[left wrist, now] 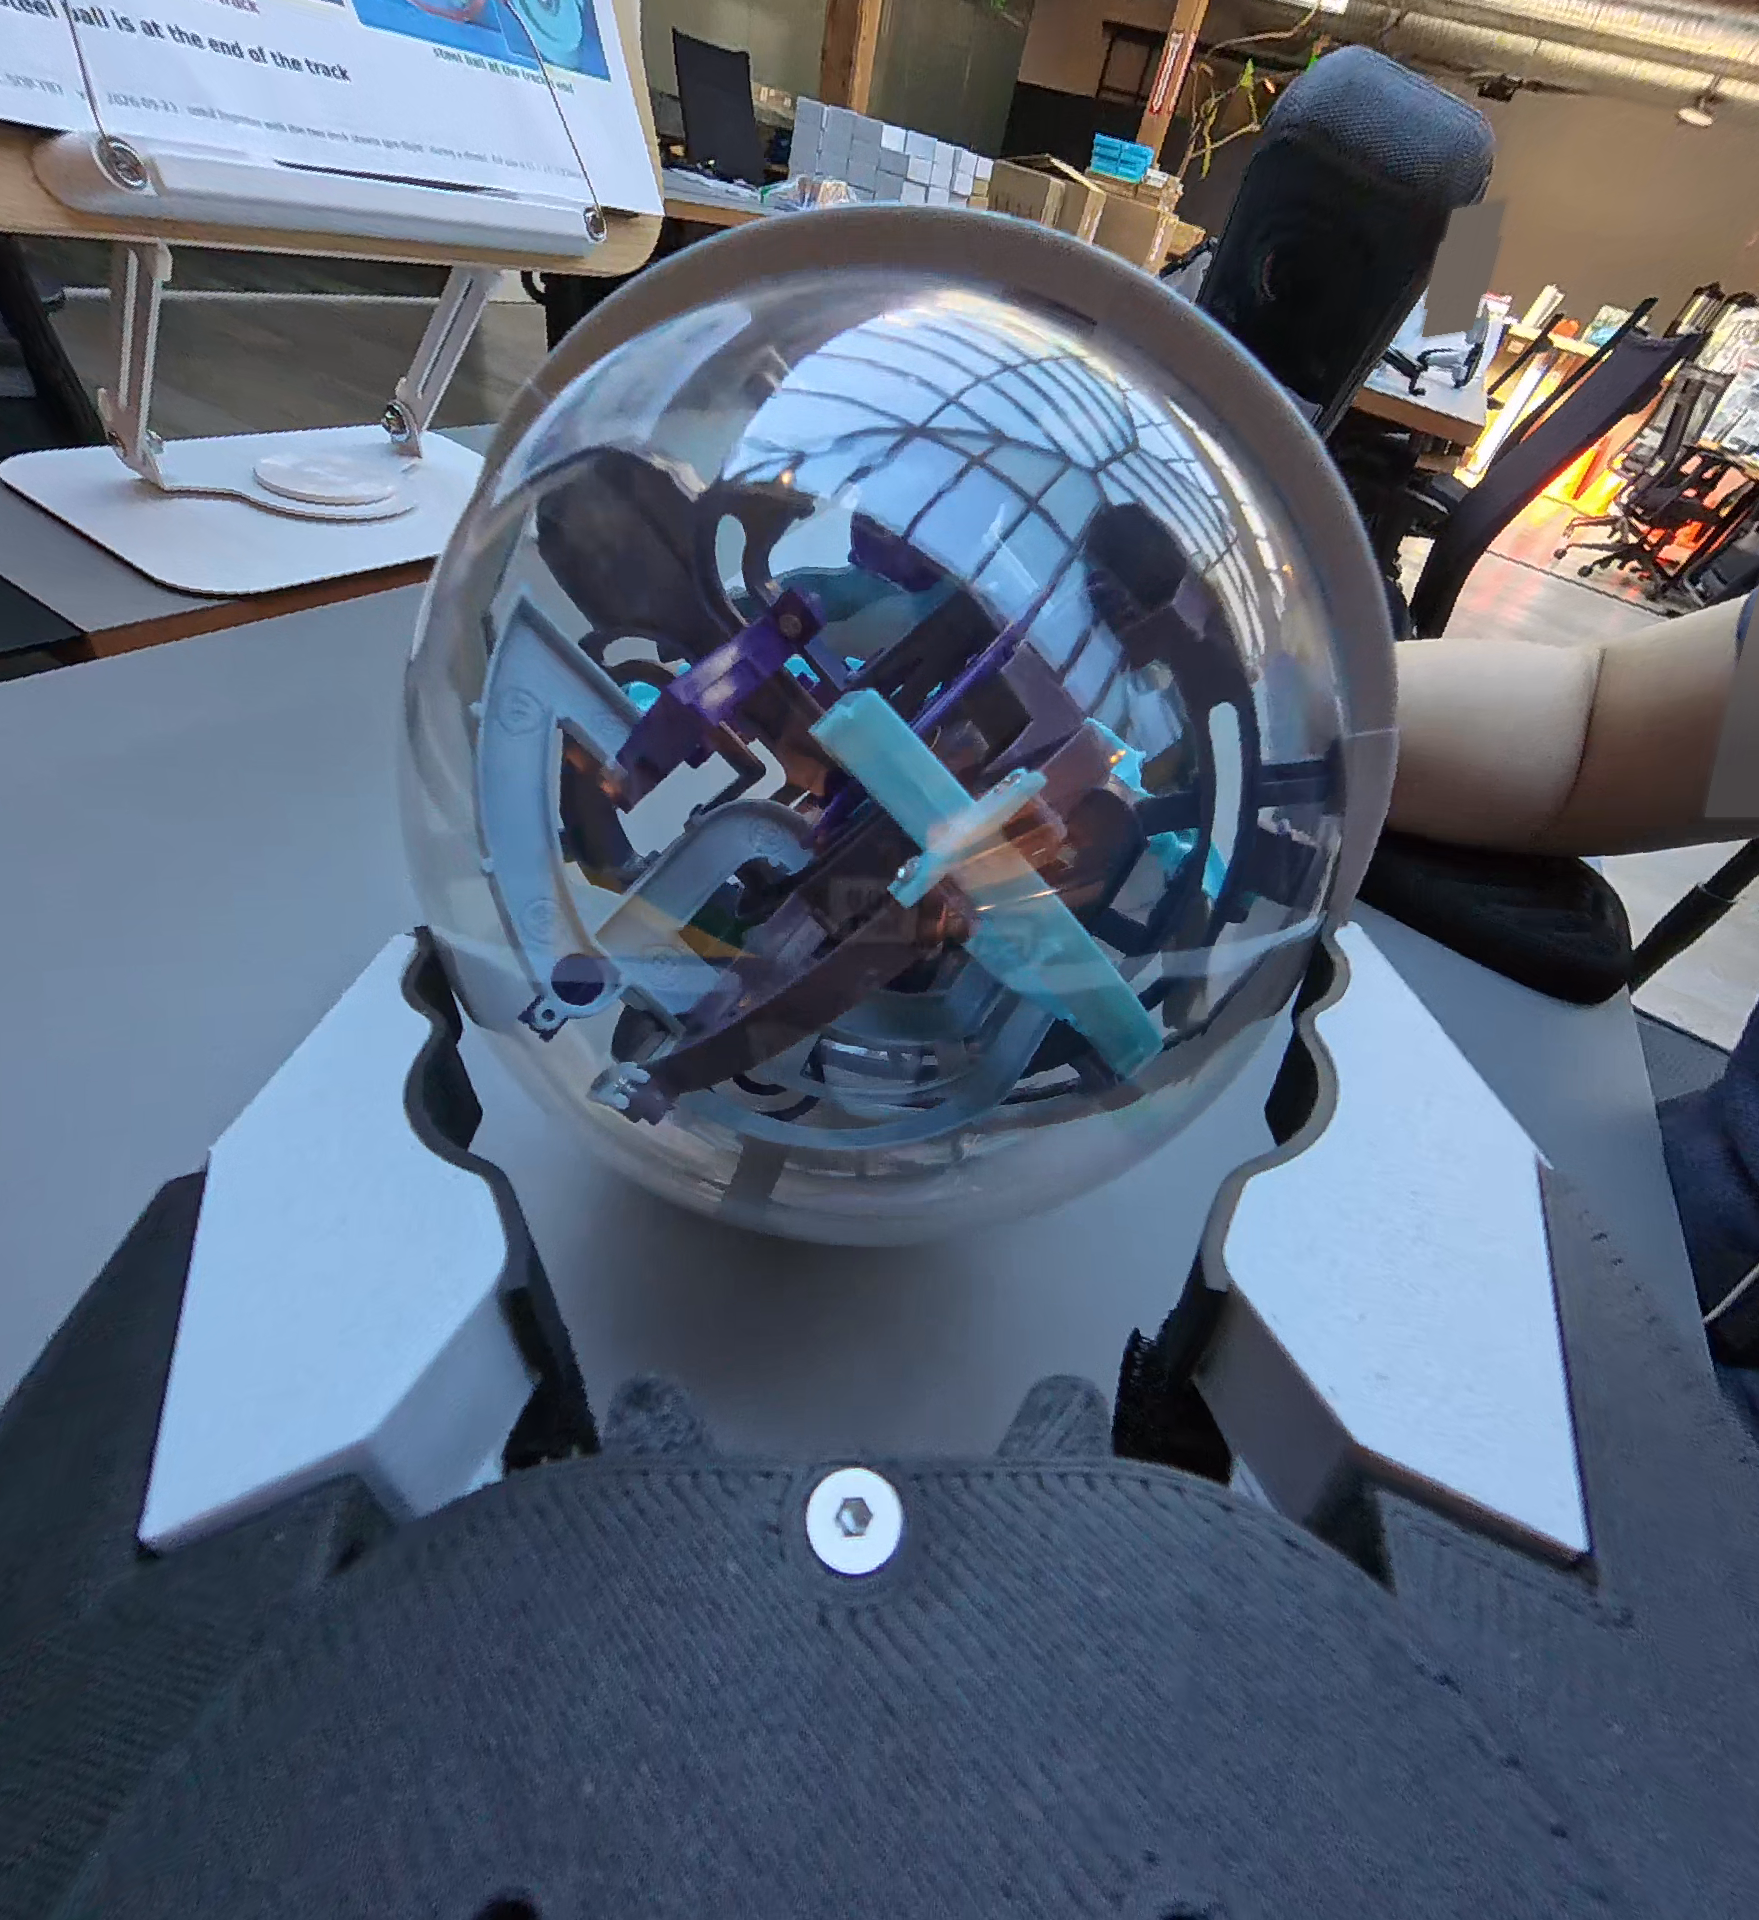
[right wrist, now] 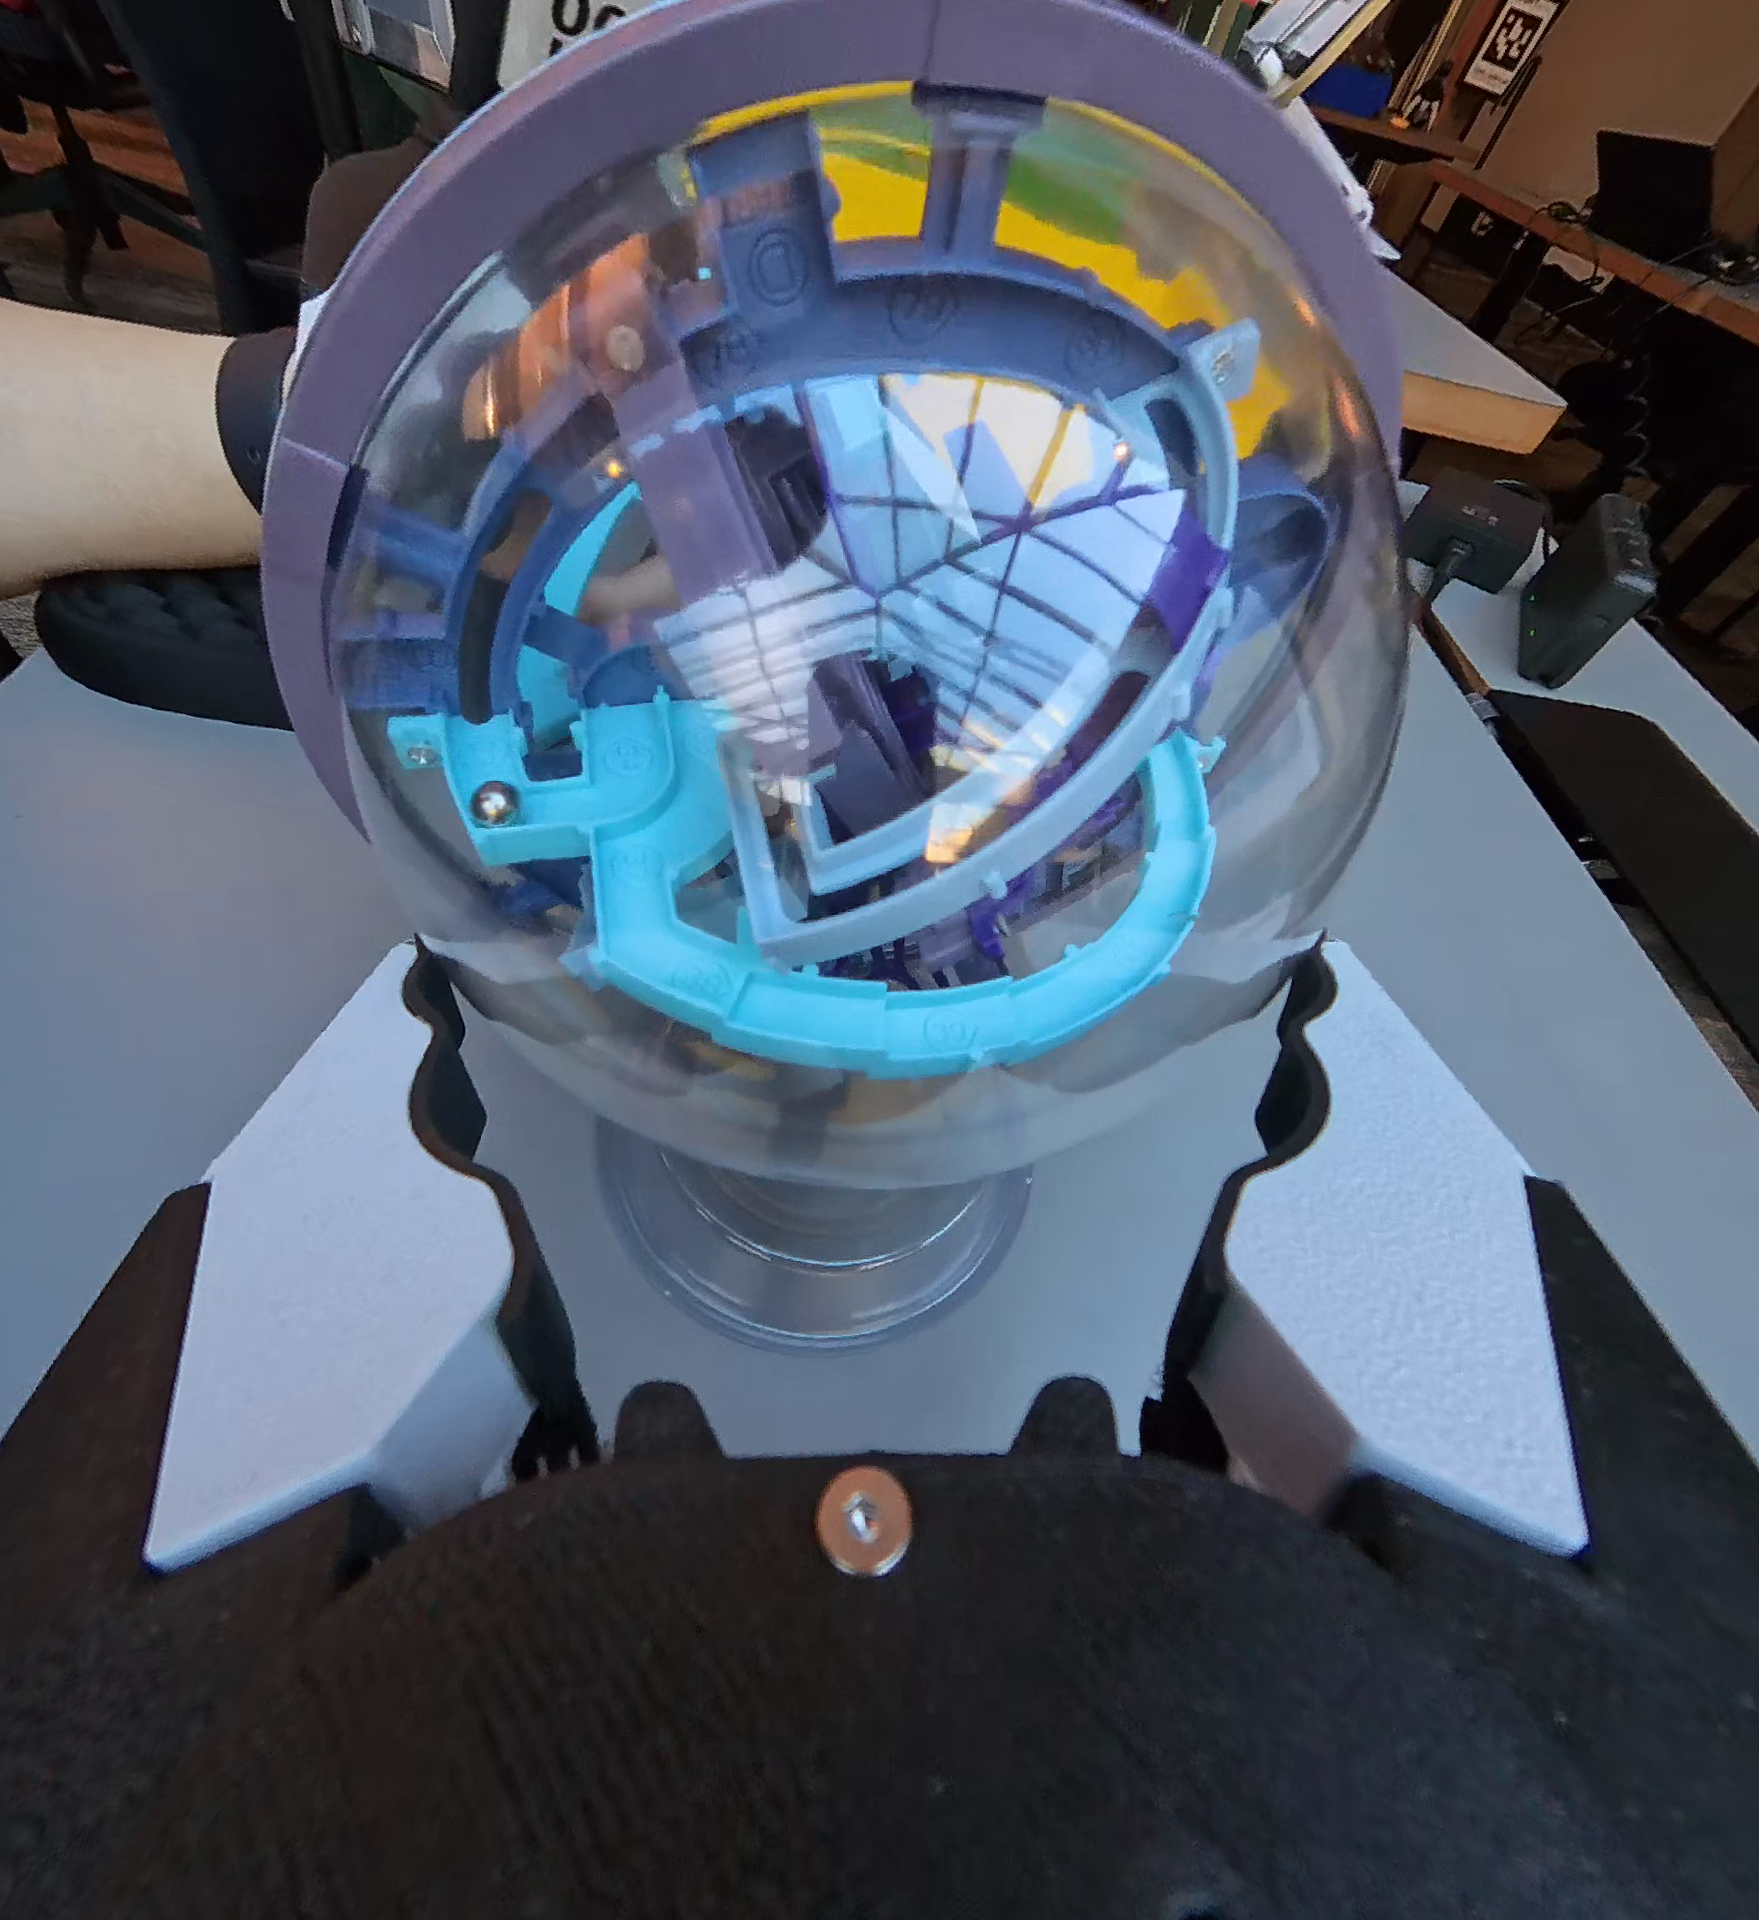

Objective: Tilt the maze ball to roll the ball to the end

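Note:
The maze ball (left wrist: 896, 675) is a clear sphere with a grey equator ring and grey, purple and cyan tracks inside. My left gripper (left wrist: 870, 987) is shut on its lower sides, both fingers touching the shell. My right gripper (right wrist: 870, 987) grips the same maze ball (right wrist: 833, 571) from the opposite side. The ball is tilted, just above its clear round stand (right wrist: 813, 1278). A small steel ball (right wrist: 491, 801) sits on the cyan track (right wrist: 854, 1018) at the lower left. The steel ball is hidden in the left wrist view.
A grey table (left wrist: 179, 883) lies below. A white document stand (left wrist: 231, 509) holding a printed sheet is at the back left. A black chair (left wrist: 1353, 208) and a forearm (left wrist: 1529, 727) are behind. Black devices (right wrist: 1581, 592) and a black mat (right wrist: 1685, 831) lie right.

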Tool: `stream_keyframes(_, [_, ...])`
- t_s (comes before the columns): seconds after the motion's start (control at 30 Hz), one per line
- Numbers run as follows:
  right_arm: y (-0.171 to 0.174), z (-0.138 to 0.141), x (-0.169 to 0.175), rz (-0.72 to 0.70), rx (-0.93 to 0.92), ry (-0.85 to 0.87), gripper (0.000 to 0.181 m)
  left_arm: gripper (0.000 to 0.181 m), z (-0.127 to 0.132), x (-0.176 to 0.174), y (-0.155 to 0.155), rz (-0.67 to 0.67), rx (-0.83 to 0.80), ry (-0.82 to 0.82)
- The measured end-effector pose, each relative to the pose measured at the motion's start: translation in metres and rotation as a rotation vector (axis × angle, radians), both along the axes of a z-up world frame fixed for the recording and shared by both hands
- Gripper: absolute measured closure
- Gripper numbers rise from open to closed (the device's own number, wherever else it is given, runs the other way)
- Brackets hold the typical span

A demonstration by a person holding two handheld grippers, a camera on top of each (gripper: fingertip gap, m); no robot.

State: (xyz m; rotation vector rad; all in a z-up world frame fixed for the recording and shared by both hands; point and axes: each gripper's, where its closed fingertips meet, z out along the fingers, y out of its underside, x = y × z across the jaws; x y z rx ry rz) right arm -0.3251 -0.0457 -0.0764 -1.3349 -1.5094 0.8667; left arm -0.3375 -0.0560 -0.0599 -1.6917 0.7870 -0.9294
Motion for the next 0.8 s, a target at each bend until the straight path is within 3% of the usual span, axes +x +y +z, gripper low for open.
stream_keyframes(0.8, [-0.002, 0.003, -0.002, -0.002, -0.12, -0.016, 0.028, 0.025, -0.001, -0.001, 0.0, 0.007, -0.107, -0.055])
